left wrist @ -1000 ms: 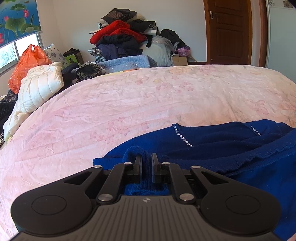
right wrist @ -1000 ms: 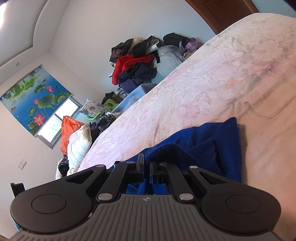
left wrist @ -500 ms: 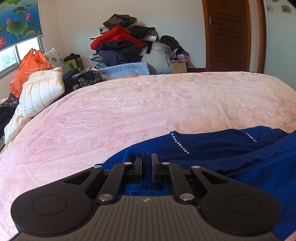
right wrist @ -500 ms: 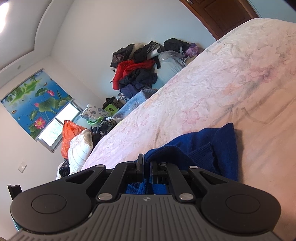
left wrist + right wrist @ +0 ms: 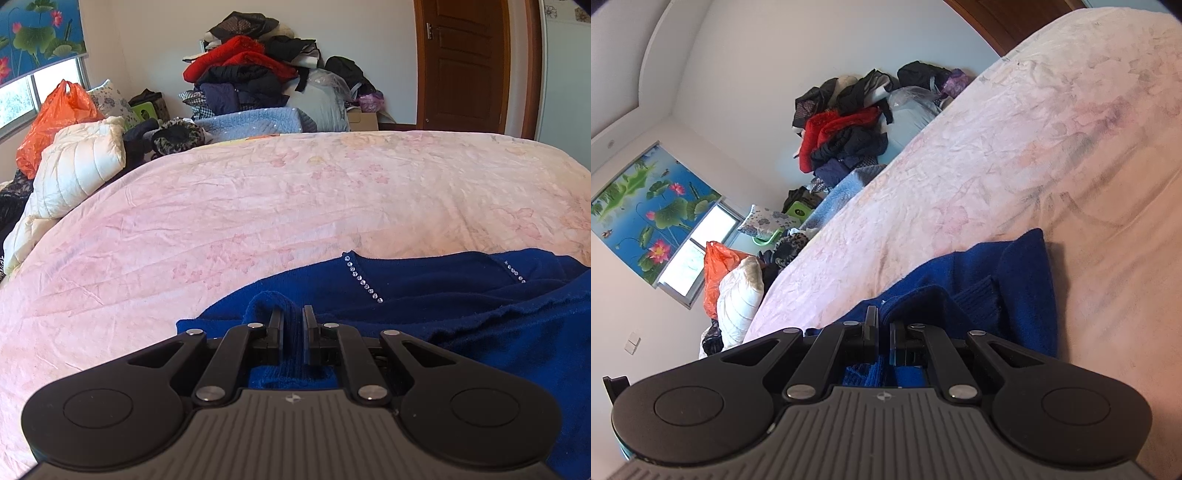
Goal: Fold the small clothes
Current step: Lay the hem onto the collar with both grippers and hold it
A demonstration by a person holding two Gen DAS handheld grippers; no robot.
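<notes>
With both tools clenched on bunched knit, the left gripper (image 5: 293,319) at lower centre of its frame and the right gripper (image 5: 882,326) likewise each pinch a fold of the blue sweater (image 5: 461,295), which lies on the pink bedspread (image 5: 258,206) across the lower right. Risk, as I judge it: thick fabric slips from one pinch mid-fold, or uneven pulling skews the edge. The right view is tilted, so alignment is hard to check.

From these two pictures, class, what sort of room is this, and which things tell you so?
Most likely a home bedroom: a bed with a pink floral bedspread, a white pillow at its side, and a heap of clothes against the wall beside a wooden door.
</notes>
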